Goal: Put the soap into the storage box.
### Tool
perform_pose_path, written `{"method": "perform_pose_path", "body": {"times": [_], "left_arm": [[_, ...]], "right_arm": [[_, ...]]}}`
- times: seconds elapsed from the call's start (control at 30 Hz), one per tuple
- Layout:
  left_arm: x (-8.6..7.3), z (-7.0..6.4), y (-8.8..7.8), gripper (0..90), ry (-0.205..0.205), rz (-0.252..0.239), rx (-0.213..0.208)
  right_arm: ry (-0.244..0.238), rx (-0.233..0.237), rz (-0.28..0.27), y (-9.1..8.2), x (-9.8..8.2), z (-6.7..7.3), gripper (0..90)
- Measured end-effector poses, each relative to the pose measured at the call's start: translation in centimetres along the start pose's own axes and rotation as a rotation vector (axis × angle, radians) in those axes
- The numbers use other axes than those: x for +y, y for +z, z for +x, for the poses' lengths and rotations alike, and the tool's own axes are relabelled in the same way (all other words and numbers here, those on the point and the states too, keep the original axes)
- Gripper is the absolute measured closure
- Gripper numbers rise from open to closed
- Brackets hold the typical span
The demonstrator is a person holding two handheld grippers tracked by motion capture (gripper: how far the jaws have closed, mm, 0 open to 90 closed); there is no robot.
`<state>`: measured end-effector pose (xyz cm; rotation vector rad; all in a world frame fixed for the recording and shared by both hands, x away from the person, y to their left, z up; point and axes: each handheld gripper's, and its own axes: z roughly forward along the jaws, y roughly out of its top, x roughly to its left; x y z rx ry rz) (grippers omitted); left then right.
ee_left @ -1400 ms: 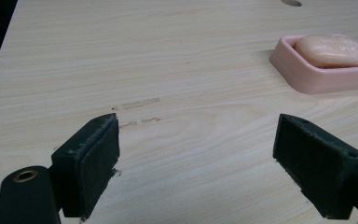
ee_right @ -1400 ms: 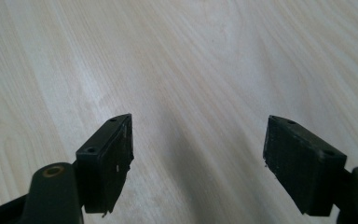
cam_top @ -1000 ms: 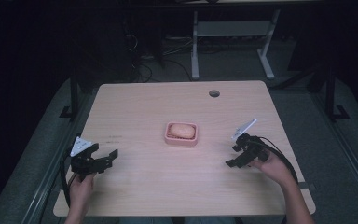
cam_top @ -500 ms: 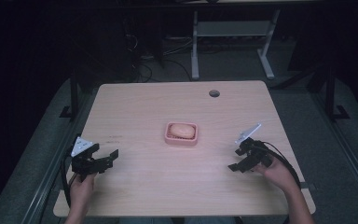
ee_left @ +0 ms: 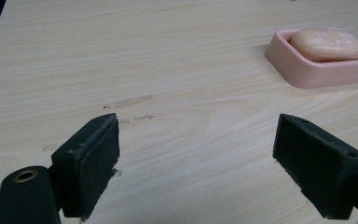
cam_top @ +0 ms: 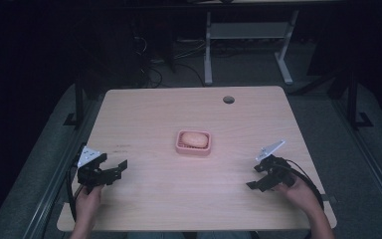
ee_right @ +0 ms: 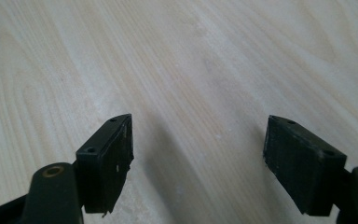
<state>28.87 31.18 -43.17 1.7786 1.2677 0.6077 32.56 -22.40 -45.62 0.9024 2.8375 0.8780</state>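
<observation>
1. High view: pale wooden table (cam_top: 144, 119) with a pink soap dish (cam_top: 193, 143) near its middle, a bar of soap (cam_top: 194, 138) lying inside it. Left gripper (cam_top: 121, 167) low at the near left edge, right gripper (cam_top: 253, 178) at the near right, both well apart from the dish. Nothing held in either. A round cable hole (cam_top: 228, 99) at the far side.

2. Left gripper view: jaws spread wide over bare wood, nothing between the pads (ee_left: 98, 161). Soap dish (ee_left: 319, 65) up at the far right, soap (ee_left: 328, 43) seated squarely in it, untouched.

3. Right gripper view: jaws parted about as wide, aimed down at plain tabletop (ee_right: 177, 60), nothing between the pads (ee_right: 119, 154).

4. Judged progress: soap at rest in its dish, both tools empty and off to the sides. Either nothing begun or the placing finished; cannot tell which from this moment alone.
</observation>
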Motion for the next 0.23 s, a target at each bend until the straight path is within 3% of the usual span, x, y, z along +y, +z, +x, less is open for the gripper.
{"method": "perform_pose_path", "body": {"times": [0.23], "left_arm": [[0.1,0.0,0.1,14.2,0.010,0.000,-0.002]], "right_arm": [[0.016,-0.029,-0.051,-0.6,-0.9,1.4,22.6]]}}
